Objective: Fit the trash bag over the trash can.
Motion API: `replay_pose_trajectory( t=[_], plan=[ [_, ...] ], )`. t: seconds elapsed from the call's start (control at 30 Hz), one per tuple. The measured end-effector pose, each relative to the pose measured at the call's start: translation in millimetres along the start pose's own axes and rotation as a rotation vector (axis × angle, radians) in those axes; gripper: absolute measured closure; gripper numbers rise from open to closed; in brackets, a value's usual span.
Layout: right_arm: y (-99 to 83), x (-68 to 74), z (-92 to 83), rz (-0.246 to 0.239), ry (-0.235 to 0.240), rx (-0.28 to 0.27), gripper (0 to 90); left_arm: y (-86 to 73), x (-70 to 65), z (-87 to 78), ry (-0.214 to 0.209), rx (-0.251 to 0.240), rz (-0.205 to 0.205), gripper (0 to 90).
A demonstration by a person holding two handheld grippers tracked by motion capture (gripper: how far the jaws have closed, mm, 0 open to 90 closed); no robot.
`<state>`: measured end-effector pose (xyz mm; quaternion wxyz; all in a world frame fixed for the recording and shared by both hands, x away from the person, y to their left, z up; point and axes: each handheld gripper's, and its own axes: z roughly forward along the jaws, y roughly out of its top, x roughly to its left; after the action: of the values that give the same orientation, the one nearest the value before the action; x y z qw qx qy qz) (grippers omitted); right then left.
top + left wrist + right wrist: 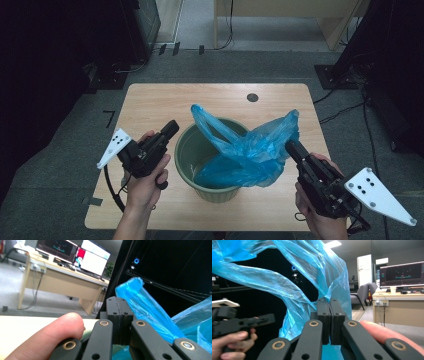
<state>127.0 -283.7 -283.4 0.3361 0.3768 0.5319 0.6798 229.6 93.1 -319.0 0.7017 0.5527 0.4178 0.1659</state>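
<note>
A pale wooden tabletop (pixel 150 107) with a round dark hole (pixel 252 97) stands on grey carpet floor (pixel 65 150). Lit computer monitors (pixel 93 258) rest on a light wooden desk (pixel 62 283) behind.

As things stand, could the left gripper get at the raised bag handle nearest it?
Probably yes. The left gripper sits beside the green bin, jaws shut, apart from the blue bag. The near handle stands up over the rim with nothing between; the jaws would need opening first.
</note>
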Motion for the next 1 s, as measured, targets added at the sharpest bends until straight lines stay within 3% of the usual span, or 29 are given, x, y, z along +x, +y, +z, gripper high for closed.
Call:
replay_pose_trajectory(
  t=[0.07, 0.2, 0.37, 0.47, 0.57, 0.67, 0.7, 0.8, 0.83, 0.9, 1.0],
  plan=[
    [-1.1, -0.3, -0.3, 0.001, 0.004, 0.000, 90.0, 1.0, 3.7, -2.1, -0.013, 0.002, -0.026, 86.1],
    [-1.9, 3.3, 0.1, -0.006, 0.011, -0.002, 90.0, -2.6, 7.1, 5.4, -0.069, 0.021, -0.087, 53.1],
    [-2.1, 6.1, 0.4, -0.009, 0.014, -0.003, 90.0, -7.6, -3.5, 18.3, -0.060, 0.026, -0.095, 26.1],
    [-2.2, 7.1, 0.0, -0.011, 0.023, 0.002, 90.0, -7.9, -7.5, 31.0, -0.070, 0.068, -0.161, 20.9],
    [-2.3, 7.6, -1.0, -0.014, 0.029, 0.004, 90.0, -9.6, -10.7, 44.9, -0.051, 0.105, -0.183, 18.5],
    [-2.5, 7.6, -3.3, -0.016, 0.038, 0.002, 90.0, -12.9, -14.6, 56.2, -0.052, 0.146, -0.187, 19.9],
    [-2.7, 7.5, -3.8, -0.018, 0.041, 0.002, 90.0, -14.9, -17.3, 59.0, -0.050, 0.146, -0.174, 24.3],
    [-3.3, 7.1, -5.9, -0.023, 0.044, 0.001, 90.0, -16.7, -20.2, 59.1, -0.070, 0.128, -0.154, 60.6],
    [-3.4, 6.6, -6.8, -0.024, 0.041, -0.001, 90.0, -15.9, -20.8, 57.4, -0.066, 0.122, -0.150, 67.9],
    [-3.2, 4.8, -9.0, -0.027, 0.033, -0.006, 90.0, -12.5, -20.8, 51.1, -0.057, 0.097, -0.132, 80.0],
    [-2.9, 2.5, -10.7, -0.032, 0.023, -0.007, 90.0, -6.3, -20.2, 39.5, -0.053, 0.066, -0.107, 88.1]
  ],
)
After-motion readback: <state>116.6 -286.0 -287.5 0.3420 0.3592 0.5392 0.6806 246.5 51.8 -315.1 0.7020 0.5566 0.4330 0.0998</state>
